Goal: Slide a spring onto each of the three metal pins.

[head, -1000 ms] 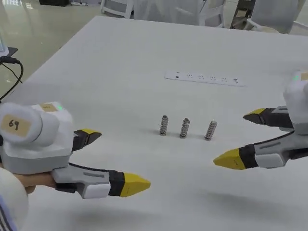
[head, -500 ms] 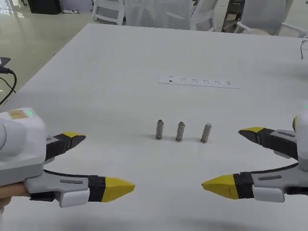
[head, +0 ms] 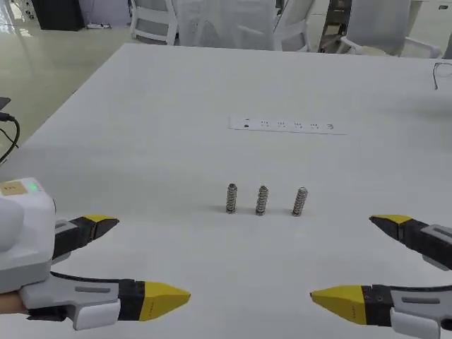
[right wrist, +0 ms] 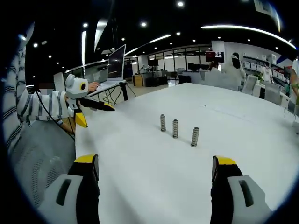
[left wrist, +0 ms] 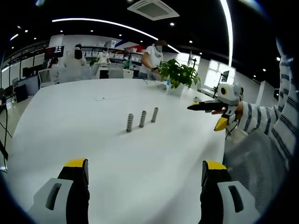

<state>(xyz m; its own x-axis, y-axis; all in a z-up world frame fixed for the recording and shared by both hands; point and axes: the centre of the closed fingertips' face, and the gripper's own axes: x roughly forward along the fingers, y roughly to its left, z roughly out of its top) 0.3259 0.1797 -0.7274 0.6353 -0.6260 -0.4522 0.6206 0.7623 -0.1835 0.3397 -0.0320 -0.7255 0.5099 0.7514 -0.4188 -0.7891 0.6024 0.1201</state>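
Observation:
Three upright metal pins stand in a row mid-table, each with a spring around it: left spring [head: 232, 198], middle spring [head: 262, 200], right spring [head: 299, 202]. The same row appears in the left gripper view [left wrist: 142, 119] and the right gripper view [right wrist: 175, 128]. My left gripper [head: 145, 261] hovers at the near left, open, nothing between its yellow-tipped fingers [head: 164, 299]. My right gripper [head: 364, 263] hovers at the near right, open and empty. Both are well short of the pins.
A white power strip [head: 287, 126] lies beyond the pins on the white table [head: 162, 127]. Chairs [head: 154, 15] stand past the far edge. A potted plant [left wrist: 177, 74] and people stand at the table's far side in the left gripper view.
Both grippers have drawn back toward me and lower in the head view, away from the pins. The camera has tilted; the springs stay on their pins.

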